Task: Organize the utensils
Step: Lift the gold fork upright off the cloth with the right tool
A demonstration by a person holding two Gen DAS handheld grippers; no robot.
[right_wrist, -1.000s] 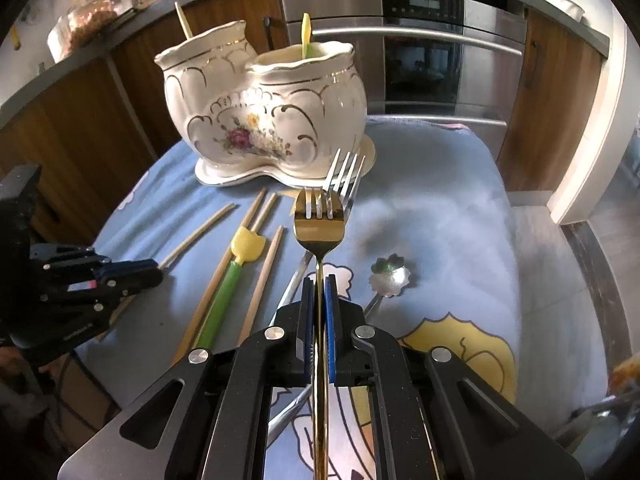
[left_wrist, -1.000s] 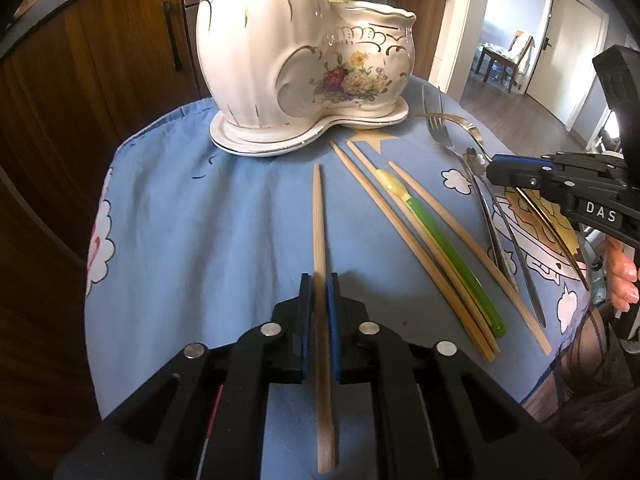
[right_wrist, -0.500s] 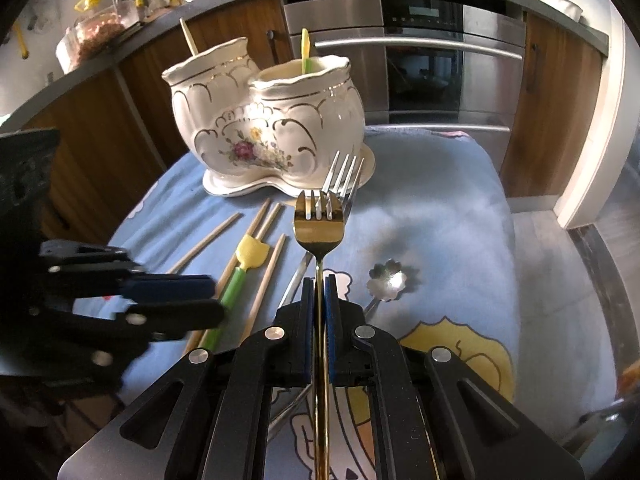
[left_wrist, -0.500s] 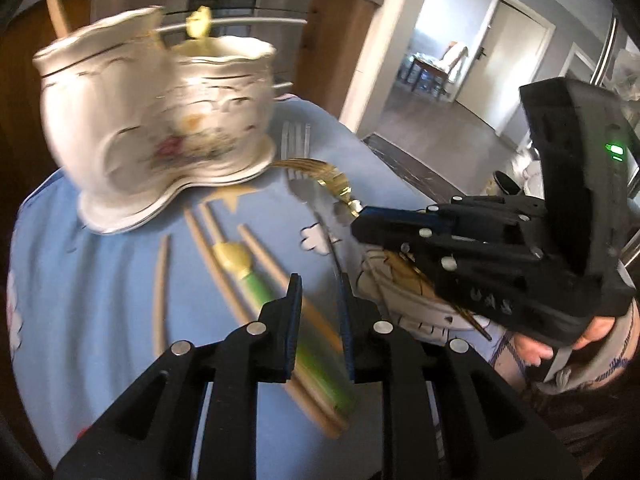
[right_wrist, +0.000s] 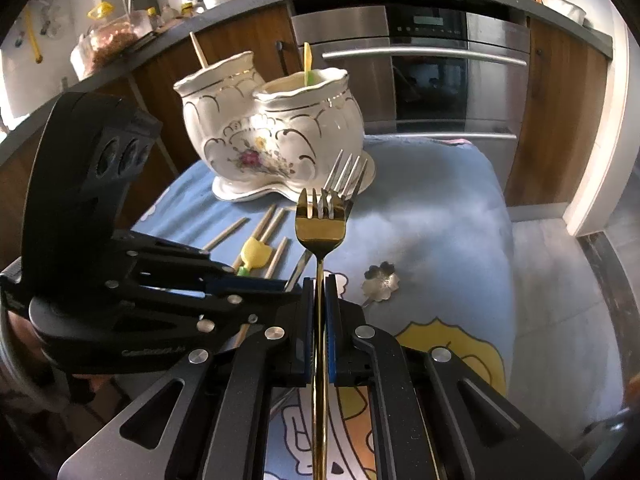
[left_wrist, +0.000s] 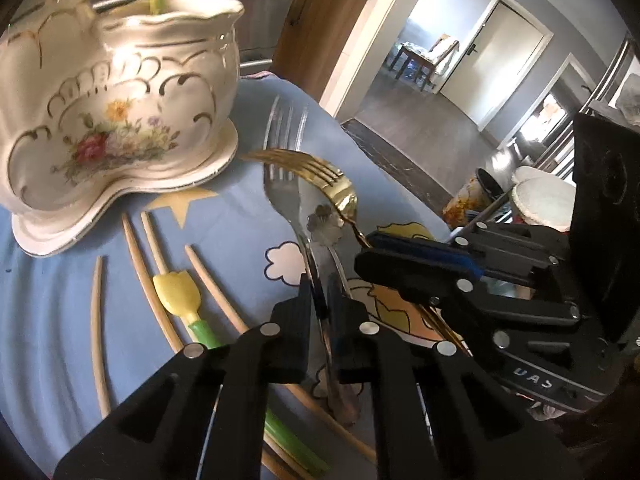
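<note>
Gold fork [right_wrist: 320, 229] clamped upright between the closed fingers of the right gripper [right_wrist: 319, 300], tines up, above the blue-clothed bench [right_wrist: 432, 216].

Left gripper [left_wrist: 319, 300] lowered over the handle of a silver fork [left_wrist: 285, 184], fingers [left_wrist: 301, 308] parted on either side of it and not yet pinching. Silver fork flat on the cloth, tines toward the white floral twin-pot holder [left_wrist: 116, 120]. Small flower-shaped silver spoon [right_wrist: 380, 282] just right of that fork. Wooden chopsticks [left_wrist: 96, 320] and a green-handled pick with a yellow tulip head [left_wrist: 178, 294] spread on the cloth left of the forks, near the holder's base. One yellow-tipped pick [right_wrist: 307, 63] and one wooden stick [right_wrist: 199, 51] standing in the holder's pots.
</note>
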